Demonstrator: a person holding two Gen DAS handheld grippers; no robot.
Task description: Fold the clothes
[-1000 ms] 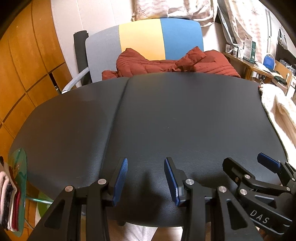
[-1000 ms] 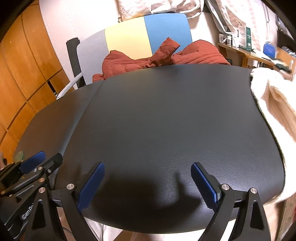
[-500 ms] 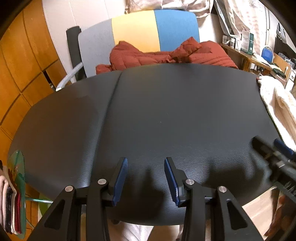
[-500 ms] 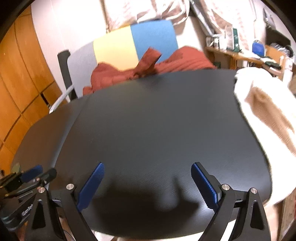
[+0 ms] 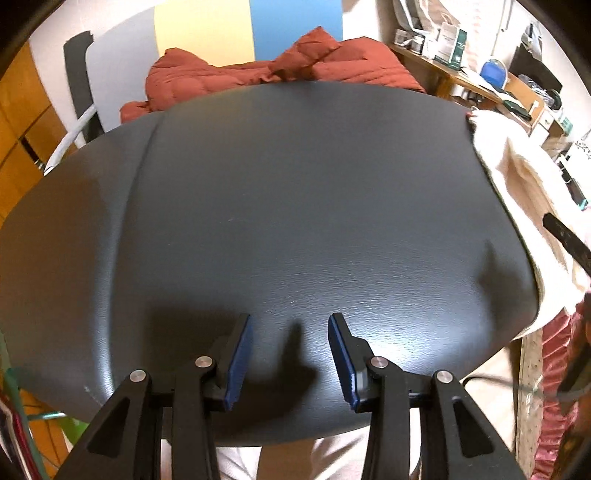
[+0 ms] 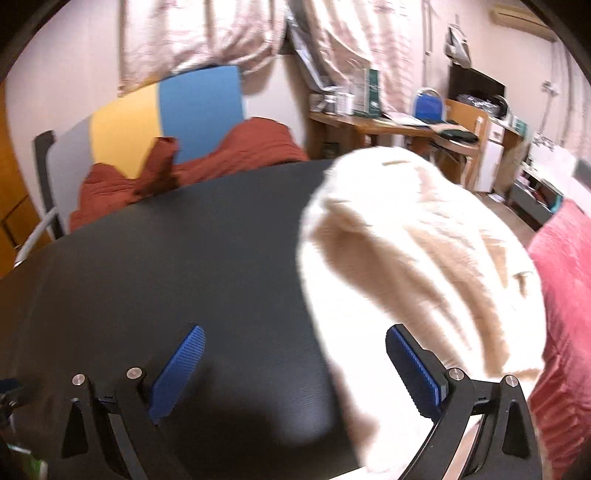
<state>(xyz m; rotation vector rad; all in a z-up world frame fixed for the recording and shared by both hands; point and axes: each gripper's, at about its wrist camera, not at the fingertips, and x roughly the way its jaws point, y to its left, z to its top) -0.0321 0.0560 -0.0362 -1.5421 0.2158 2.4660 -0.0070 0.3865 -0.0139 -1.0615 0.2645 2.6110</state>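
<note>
A cream fleece garment (image 6: 417,258) lies heaped over the right end of the black table (image 6: 184,258); in the left wrist view the same garment (image 5: 517,184) hangs over the table's right edge. My right gripper (image 6: 295,369) hovers open and wide above the garment's near-left edge, with nothing between its blue pads. My left gripper (image 5: 290,358) stands open over the bare near edge of the table (image 5: 295,203), holding nothing. A dark finger of the right gripper (image 5: 565,236) shows blurred at the right edge of the left wrist view.
A rust-red quilted jacket (image 5: 266,77) lies on a grey, yellow and blue chair (image 5: 203,33) behind the table. A cluttered wooden desk (image 6: 399,122) stands at the back right. Pink fabric (image 6: 565,295) lies to the right of the garment.
My right gripper has swung to the right, from the table's middle to over the cream garment. My left gripper has tipped downward slightly, staying at the near edge.
</note>
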